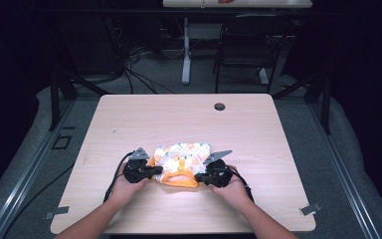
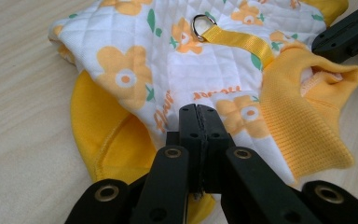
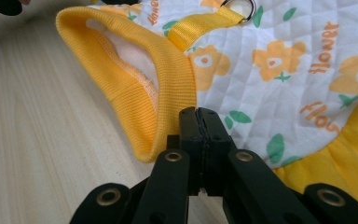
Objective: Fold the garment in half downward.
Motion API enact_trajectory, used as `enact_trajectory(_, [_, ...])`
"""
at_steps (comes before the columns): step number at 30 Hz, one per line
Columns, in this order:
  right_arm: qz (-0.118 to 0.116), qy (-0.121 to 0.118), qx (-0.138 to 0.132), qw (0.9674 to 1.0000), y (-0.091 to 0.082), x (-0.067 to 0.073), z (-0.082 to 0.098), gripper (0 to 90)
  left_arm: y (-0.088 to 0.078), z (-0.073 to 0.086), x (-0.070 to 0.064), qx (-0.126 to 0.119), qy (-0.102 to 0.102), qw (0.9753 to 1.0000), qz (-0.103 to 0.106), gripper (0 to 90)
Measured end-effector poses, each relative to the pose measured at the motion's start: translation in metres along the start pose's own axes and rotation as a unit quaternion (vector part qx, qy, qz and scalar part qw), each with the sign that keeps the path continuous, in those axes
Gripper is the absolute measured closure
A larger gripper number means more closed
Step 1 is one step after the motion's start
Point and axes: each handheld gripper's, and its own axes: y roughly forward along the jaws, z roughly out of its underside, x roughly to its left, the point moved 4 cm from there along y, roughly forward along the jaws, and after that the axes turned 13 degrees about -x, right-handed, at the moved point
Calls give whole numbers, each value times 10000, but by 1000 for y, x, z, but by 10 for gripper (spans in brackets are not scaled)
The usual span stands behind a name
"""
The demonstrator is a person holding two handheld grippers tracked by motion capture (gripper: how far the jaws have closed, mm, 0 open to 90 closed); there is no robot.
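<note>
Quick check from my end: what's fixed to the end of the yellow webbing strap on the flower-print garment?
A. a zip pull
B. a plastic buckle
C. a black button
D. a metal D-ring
D: in the left gripper view the yellow strap runs across the quilted flower-print garment and ends in a silver metal D-ring; the right gripper view shows the same ring at the strap's end.

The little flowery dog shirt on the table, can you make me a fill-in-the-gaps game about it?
1. The flowers printed on the quilted pet vest are ____ with green leaves.
2. The yellow strap on the vest's back ends in a metal ____.
3. The vest lies on a light ____ table.
4. The left gripper and the right gripper each have their jaws ____ at the vest's edge.

Missing words: orange; ring; wooden; shut
</note>
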Motion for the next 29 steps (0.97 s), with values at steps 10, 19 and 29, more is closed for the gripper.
enact_trajectory(10, [148, 17, -35, 9999, 4, -6, -5, 885, 7, -5, 7, -87, -69, 9998, -141, 899])
enact_trajectory(19, [271, -45, -405, 9988, -9, -2, -15, 796, -2, -11, 6, -221, -139, 9995, -188, 837])
enact_trajectory(29, [428, -301, -633, 9966, -36, 8, -17, 655, -34, -20, -5, -420, 3, 9987, -275, 625])
